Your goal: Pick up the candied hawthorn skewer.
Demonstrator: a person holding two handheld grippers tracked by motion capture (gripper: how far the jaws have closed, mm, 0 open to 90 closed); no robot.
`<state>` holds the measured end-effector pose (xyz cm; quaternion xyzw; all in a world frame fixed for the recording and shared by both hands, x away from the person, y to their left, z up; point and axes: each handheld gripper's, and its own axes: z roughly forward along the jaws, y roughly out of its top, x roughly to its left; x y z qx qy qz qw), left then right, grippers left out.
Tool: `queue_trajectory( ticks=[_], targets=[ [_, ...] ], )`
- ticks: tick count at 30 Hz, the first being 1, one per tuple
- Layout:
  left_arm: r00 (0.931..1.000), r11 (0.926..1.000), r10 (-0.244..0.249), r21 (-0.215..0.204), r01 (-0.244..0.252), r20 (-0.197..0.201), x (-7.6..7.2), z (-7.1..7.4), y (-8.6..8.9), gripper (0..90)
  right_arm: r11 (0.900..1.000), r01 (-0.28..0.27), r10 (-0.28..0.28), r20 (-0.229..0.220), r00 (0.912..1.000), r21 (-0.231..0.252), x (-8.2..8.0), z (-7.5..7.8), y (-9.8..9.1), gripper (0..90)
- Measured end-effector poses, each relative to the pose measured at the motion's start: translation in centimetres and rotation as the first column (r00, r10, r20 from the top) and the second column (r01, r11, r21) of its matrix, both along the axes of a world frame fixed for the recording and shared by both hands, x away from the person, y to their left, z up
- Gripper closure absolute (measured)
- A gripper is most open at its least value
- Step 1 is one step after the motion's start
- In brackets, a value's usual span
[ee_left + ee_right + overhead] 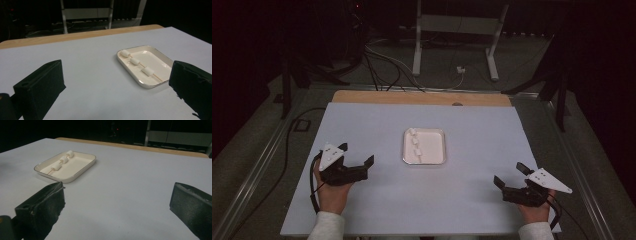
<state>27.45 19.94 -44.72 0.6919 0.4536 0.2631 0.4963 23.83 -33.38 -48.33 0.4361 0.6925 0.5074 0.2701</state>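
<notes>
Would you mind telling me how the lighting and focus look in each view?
High view: dim, room beyond the table nearly black. Left gripper view: tray rim glints, marshmallow skewer sharp, near jaws soft. Right gripper view: background black, the tray casting a soft shadow.

Dim lab or test room: white-topped table centre, loose cables on floor at 11 o'clock, metal stand legs at 12.

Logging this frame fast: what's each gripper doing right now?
Left gripper: open, jaws wide apart, holding nothing.
Right gripper: open, jaws wide apart, holding nothing.
</notes>
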Motion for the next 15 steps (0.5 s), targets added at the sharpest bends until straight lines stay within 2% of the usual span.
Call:
queue_trajectory(
  ticks=[2, 9, 15],
  targets=[
    [0.9998, 0.9998, -0.015, 0.01, 0.016, -0.009, 1.0, 0.0, -1.1, 0.9, 1.0, -0.001, 0.001, 0.001, 1.0, -0.003, 0.0, 0.0, 0.0, 0.0],
    [0.9988, 0.9993, -0.036, 0.013, 0.036, -0.032, 2.6, -0.1, -3.1, 0.9, 1.0, -0.001, 0.001, -0.004, 1.0, -0.004, 0.0, 0.0, -0.1, 0.0],
    [0.9953, 0.9978, -0.056, 0.032, 0.059, -0.08, 4.1, -0.9, -5.5, 0.9, 0.9999, -0.005, 0.005, -0.005, 1.0, -0.009, 0.0, -0.1, 0.0, 0.0]
  ],
)
